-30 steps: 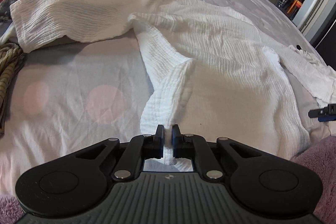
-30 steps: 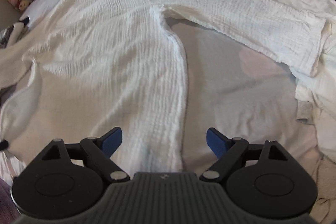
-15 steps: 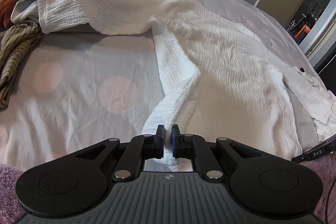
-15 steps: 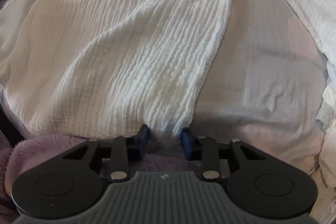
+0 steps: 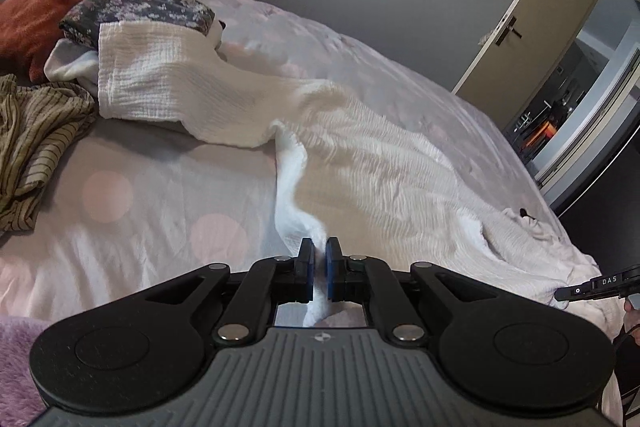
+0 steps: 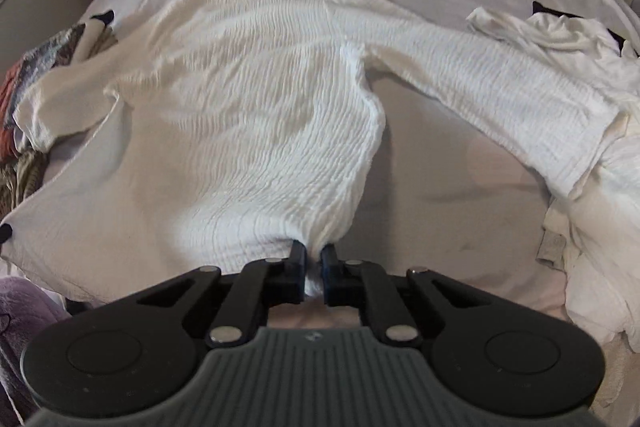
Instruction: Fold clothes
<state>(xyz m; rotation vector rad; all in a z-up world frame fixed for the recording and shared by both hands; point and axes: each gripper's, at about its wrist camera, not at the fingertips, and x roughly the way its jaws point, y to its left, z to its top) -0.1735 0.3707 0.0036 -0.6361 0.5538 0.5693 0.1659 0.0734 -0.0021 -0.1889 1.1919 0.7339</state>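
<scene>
We pinch white shirt (image 6: 248, 115) hem corners: left gripper (image 5: 319, 259), right gripper (image 6: 313, 259) both clamped on cloth. Keep hem taut, hands level, sleeves flat on bed (image 5: 160, 195).

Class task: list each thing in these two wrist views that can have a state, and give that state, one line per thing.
Left hand-held gripper: shut on the white shirt's hem.
Right hand-held gripper: shut on the white shirt's hem.
White shirt: spread on the bed, sleeves out, unfolded.
Striped garment: crumpled, unfolded.
Floral garment: folded, partly under a sleeve.
Door: open.
</scene>
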